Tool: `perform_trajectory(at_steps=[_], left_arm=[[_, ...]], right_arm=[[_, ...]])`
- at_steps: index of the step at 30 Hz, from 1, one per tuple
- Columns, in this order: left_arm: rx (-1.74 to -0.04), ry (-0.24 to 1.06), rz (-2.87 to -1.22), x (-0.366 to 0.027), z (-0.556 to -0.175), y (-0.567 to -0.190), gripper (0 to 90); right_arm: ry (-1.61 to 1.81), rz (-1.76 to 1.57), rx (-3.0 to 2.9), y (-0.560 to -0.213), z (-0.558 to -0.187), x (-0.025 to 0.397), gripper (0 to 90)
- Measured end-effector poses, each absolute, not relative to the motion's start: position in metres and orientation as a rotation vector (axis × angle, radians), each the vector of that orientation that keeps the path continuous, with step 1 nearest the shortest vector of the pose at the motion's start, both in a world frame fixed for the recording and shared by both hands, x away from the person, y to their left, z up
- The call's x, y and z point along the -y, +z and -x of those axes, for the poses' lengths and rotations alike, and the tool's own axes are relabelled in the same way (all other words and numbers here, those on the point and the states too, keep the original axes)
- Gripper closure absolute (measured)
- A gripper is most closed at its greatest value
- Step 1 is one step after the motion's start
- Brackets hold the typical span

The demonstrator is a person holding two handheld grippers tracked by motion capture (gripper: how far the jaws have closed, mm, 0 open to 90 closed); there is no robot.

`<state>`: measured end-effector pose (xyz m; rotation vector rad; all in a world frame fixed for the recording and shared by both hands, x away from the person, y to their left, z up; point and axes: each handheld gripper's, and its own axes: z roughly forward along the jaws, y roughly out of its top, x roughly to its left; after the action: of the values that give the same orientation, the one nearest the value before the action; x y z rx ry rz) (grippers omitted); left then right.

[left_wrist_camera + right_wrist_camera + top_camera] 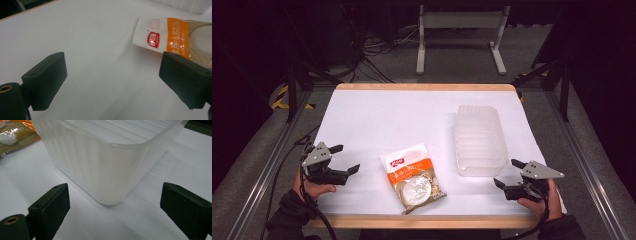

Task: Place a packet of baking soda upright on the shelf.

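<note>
A: Item one: snack packet [414, 176], orange and white with a clear window, lying flat near the front middle of the white surface [377, 120]. Item two: translucent ribbed tub [479, 140], upright, to the right of the packet and a little farther back, apart from it.

B: Grippers?

A: Left gripper [346, 159] at the front left of the surface, jaws spread wide, nothing between them; in the left gripper view the packet [170, 37] lies just beyond its right-hand jaw. Right gripper [507, 173] at the front right, jaws likewise spread and empty, aimed at the tub's near corner [110, 170].

B: Step in hand?

A: Likely a pick of the packet by the left gripper, tub as destination; the right may steady the tub. That is a judgement.

B: How to do it well?

A: Take the packet by its flat sealed white edge, not the bulging window. Come in low, one jaw sliding under the edge. Close gently so the contents are not crushed. If bracing the tub, pinch its rim lightly; thin walls may flex.
</note>
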<state>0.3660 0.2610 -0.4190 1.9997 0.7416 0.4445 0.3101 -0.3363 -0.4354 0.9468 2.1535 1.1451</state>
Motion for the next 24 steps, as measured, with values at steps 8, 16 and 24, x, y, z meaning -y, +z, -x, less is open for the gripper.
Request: perform_trajectory(at_steps=[8,16,24], left_arm=[[-0.733,0.374,-2.067,-0.250,-0.377,-0.427,7.6],[-0.713,0.269,-2.090,-0.239,-0.390,-0.430,6.5],[-0.635,0.148,-2.139,-0.210,-0.411,-0.426,8.7]], right_arm=[[1.102,-0.975,-2.178,-0.438,-0.303,0.337,8.2],[1.076,-0.994,-2.193,-0.439,-0.295,0.337,8.0],[1.066,-1.044,-2.145,-0.440,-0.289,0.345,10.5]])
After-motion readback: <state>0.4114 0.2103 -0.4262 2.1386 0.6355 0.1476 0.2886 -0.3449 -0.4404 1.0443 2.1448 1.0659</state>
